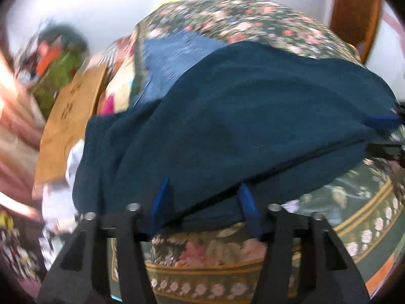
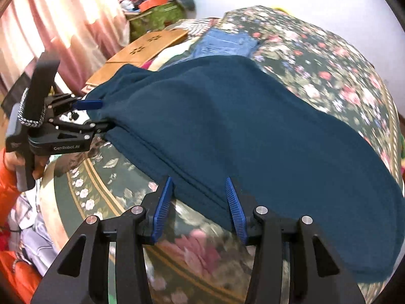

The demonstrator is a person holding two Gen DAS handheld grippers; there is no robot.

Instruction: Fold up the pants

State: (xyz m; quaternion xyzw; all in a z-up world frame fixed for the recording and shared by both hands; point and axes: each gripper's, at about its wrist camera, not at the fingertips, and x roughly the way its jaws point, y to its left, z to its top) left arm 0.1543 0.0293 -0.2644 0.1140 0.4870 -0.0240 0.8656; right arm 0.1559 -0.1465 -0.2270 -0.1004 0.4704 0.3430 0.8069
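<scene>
Dark teal fleece pants [image 1: 240, 114] [image 2: 240, 131] lie folded lengthwise across a floral bed cover. My left gripper [image 1: 204, 182] stands over the near folded edge at one end, its blue fingers apart with the cloth between them. In the right wrist view that same left gripper [image 2: 106, 115] sits at the bunched left end, jaws apart around the fabric. My right gripper [image 2: 199, 179] straddles the seamed edge further along, with its pads [image 2: 234, 207] clear of the cloth. In the left wrist view the right gripper [image 1: 368, 134] shows at the far right edge.
The floral bed cover [image 2: 329, 63] spreads under everything. Folded blue jeans [image 2: 225, 41] lie beyond the pants. A wooden board [image 2: 149, 48] leans at the bed's far side, next to pink curtains [image 2: 63, 20] and a cluttered green box [image 2: 157, 17]. An orange sleeve [image 2: 7, 190] holds the left gripper.
</scene>
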